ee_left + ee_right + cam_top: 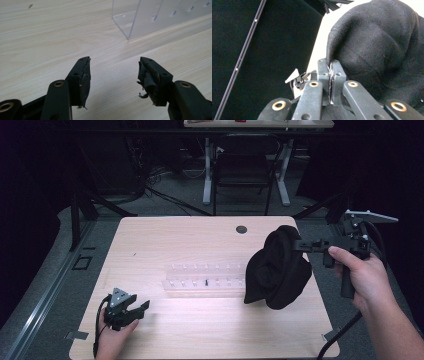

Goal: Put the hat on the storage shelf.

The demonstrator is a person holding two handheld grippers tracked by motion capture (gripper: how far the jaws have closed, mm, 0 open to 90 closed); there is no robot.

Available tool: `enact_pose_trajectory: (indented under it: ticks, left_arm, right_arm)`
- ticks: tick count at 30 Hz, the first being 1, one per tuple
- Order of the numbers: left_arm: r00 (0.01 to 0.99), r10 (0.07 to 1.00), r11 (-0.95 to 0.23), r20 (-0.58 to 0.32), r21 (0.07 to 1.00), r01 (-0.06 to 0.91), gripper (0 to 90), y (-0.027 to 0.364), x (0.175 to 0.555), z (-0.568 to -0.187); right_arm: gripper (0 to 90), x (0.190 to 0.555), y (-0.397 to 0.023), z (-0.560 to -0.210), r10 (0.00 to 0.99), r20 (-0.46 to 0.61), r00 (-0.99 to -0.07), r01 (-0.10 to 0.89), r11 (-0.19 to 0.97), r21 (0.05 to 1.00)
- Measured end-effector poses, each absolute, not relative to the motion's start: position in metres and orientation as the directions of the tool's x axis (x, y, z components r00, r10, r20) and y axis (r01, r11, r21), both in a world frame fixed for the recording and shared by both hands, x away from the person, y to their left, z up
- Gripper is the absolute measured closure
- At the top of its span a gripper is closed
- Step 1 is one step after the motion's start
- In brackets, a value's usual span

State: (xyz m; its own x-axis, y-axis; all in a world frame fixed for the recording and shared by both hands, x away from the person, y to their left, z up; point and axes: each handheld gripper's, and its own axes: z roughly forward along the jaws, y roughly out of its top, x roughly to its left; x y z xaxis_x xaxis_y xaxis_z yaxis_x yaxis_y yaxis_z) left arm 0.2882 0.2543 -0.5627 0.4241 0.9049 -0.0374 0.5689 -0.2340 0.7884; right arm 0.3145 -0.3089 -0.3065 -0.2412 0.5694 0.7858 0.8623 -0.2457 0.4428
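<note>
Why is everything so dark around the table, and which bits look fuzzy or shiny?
High view: light falls on the wooden table, the room around it stays dim; the black cloth shows almost no folds. Left gripper view: the clear plastic rack looks pale and a little soft. Right gripper view: the cloth's weave is sharp near the shut jaws, the background black.

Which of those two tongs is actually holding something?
The right tongs, held up over the table's right side, are shut on the black cloth, which hangs from them. The left tongs sit low near the table's front-left corner, open and empty.
</note>
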Motion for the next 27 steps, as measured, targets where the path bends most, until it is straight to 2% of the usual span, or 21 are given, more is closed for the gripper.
enact_pose_trajectory:
  ticks: [27]
  left_arm:
    - [0.425, 0.904, -0.227, -0.044, 0.793, 0.565, 43.3, 0.255, 0.289, -0.562]
  right_arm:
    - [88.6, 0.352, -0.252, -0.294, 0.571, 0.763, -0.303, 0.859, -0.183, 0.478]
